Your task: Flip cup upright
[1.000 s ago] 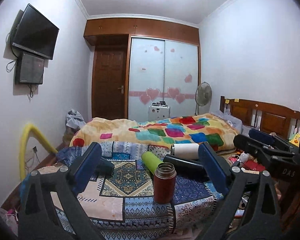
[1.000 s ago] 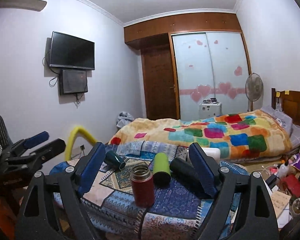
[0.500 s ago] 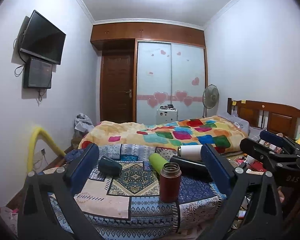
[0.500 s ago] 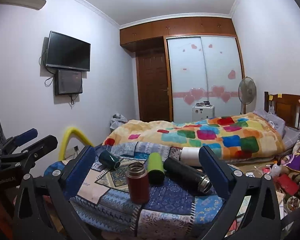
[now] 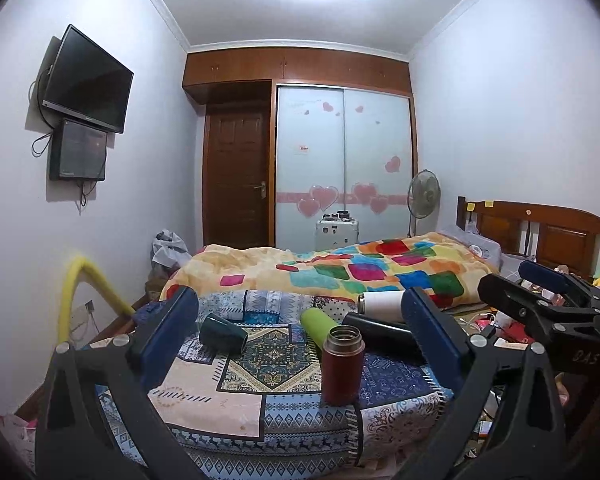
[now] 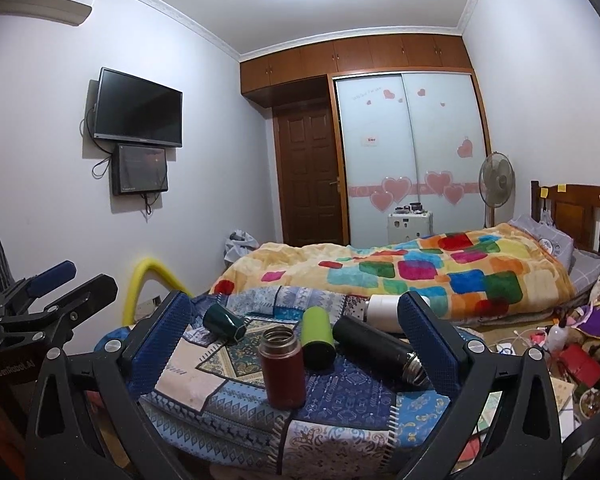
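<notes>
Already upright, the red flask (image 5: 342, 364) stands open-mouthed; the green cup (image 5: 223, 335) lies sideways, mouth rightward; both tongs (image 5: 300, 336) (image 6: 296, 332) gape wide.

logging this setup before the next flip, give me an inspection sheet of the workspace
surface: patchwork cloth over a table
job's things: red flask upright, open; green cup, black flask, white flask and dark mug lying down
clutter: oddments on floor at right
grippers: left gripper open; right gripper open; both empty
cables: white leads on floor; TV cords
surroundings: bed, fan, wardrobe
</notes>
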